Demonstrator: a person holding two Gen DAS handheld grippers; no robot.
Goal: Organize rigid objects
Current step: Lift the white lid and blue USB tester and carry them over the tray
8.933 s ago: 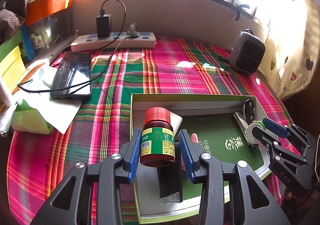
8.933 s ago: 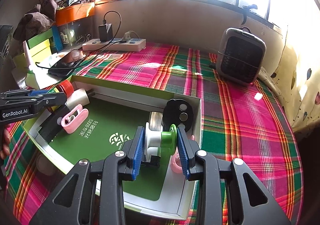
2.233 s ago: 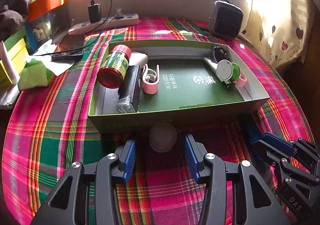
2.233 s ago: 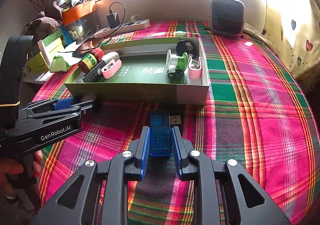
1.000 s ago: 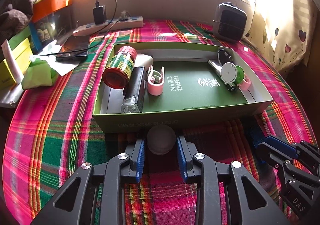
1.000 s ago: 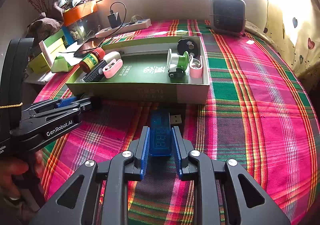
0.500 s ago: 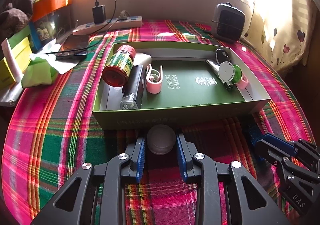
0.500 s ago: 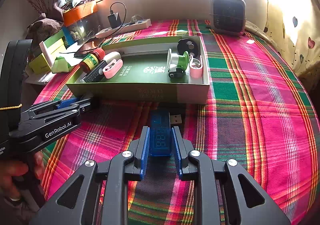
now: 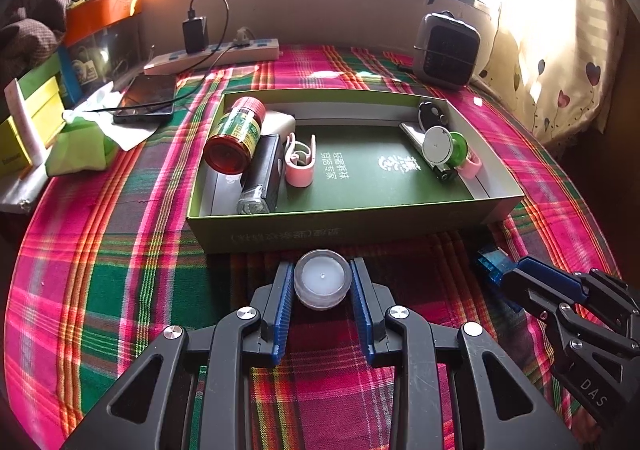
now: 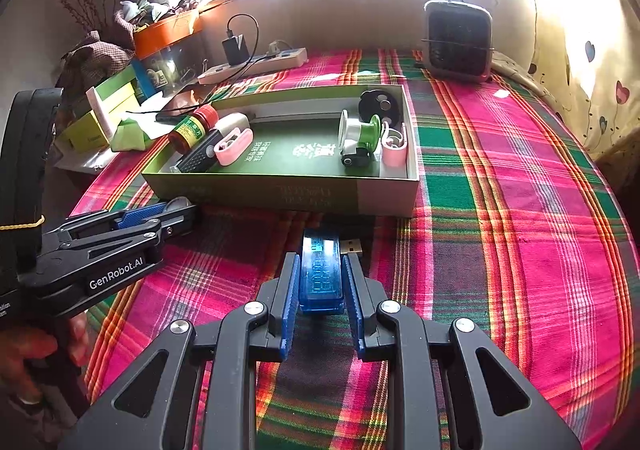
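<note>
Plaid cloth (image 9: 120, 250), left claw (image 9: 322, 280) clamping candle (image 9: 322, 279), right claw (image 10: 321, 282) clamping USB tester (image 10: 321, 270)

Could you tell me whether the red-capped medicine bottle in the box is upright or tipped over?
Tipped over: the medicine bottle lies on its side in the green box, base facing the camera.

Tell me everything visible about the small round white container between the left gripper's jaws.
The small round container is a squat jar of translucent, plastic-looking material with a milky white top and a tiny dot at its centre. It stands upright, outside the green box, just in front of its near wall, over the plaid tablecloth. The left gripper has its blue-padded jaws closed against the jar's two sides. Whether its base touches the cloth cannot be told. No label shows.
</note>
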